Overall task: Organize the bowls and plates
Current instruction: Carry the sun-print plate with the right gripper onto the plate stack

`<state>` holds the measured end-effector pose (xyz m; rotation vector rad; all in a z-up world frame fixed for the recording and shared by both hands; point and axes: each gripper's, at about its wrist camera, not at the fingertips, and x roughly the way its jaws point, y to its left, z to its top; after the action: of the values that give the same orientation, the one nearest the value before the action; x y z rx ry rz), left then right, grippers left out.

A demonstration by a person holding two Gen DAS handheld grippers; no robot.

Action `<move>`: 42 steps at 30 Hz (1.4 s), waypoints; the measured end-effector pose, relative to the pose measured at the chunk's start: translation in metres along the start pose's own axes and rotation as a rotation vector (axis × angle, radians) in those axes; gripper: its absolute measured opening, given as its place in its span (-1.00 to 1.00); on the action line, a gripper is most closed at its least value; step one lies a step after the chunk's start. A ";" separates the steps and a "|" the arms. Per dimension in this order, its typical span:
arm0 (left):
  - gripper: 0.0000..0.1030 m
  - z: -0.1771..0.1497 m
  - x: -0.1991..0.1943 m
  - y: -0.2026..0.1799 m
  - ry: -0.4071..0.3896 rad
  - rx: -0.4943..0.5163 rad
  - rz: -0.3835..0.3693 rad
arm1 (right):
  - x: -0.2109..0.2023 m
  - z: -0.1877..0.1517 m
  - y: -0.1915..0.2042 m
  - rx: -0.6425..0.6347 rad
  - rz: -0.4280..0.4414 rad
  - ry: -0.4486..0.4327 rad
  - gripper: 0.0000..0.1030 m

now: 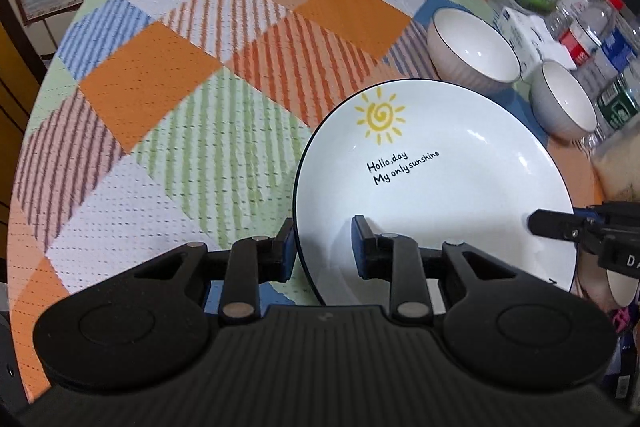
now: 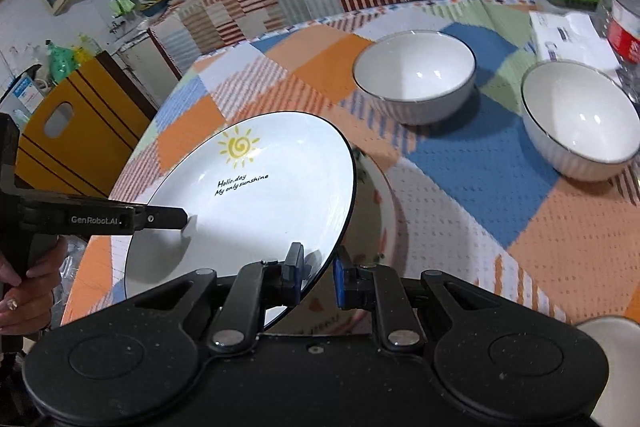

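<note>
1. Sun-print plate [image 1: 436,187], white with a dark rim, a yellow sun and the words "Hello, day / My only sunshine", sits tilted above the checked tablecloth [image 1: 168,87], held between my two claws.
2. My left gripper [image 1: 326,247] pinches the plate's near-left rim: one blue-padded finger sits under the edge on the cloth side, the other presses on the white inner face. The plate stretches away up and to the right from this claw.
3. My right gripper [image 2: 318,275] pinches the opposite rim, with the left finger on the plate's top face and the right finger below its dark edge. From this view the plate spreads up and to the left of the claw.
4. In the right wrist view I see the left gripper's finger reaching in from the left onto the plate's surface, with a hand [image 2: 28,291] gripping its handle.
5. Directly beneath the raised plate lies a second plate [image 2: 380,211], cream with a reddish rim and small motifs, partly hidden by the one I hold.
6. Two white bowls stand further back on the cloth, well clear of the plate: one ribbed bowl [image 2: 416,75] straight ahead, another bowl [image 2: 580,119] to its right.
7. Plastic water bottles [image 1: 592,27] and a white tissue pack [image 1: 524,35] crowd the table's far-right edge beyond the bowls.
</note>
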<state>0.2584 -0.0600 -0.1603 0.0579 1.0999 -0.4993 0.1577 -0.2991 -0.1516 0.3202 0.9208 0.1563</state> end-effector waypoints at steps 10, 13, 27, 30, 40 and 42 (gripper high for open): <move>-0.48 -0.007 0.011 -0.011 0.025 0.042 0.007 | 0.005 -0.005 -0.001 -0.003 -0.070 0.007 -0.58; -0.47 -0.005 0.012 -0.012 0.025 0.043 0.014 | 0.006 -0.002 -0.002 -0.006 -0.075 0.010 -0.58; -0.48 -0.009 0.014 -0.029 0.014 0.140 0.097 | 0.011 -0.001 0.022 -0.176 -0.240 0.029 -0.44; -0.48 -0.009 0.014 -0.031 0.020 0.144 0.110 | 0.015 -0.004 0.025 -0.183 -0.273 0.029 -0.39; -0.48 -0.014 0.005 -0.039 0.038 0.094 0.158 | 0.022 -0.016 0.029 -0.236 -0.337 -0.030 -0.36; -0.48 -0.015 -0.001 -0.043 0.043 0.107 0.172 | 0.018 -0.016 0.028 -0.230 -0.332 -0.047 -0.36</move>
<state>0.2271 -0.0938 -0.1581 0.2559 1.0987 -0.4034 0.1552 -0.2649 -0.1648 -0.0438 0.8868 -0.0515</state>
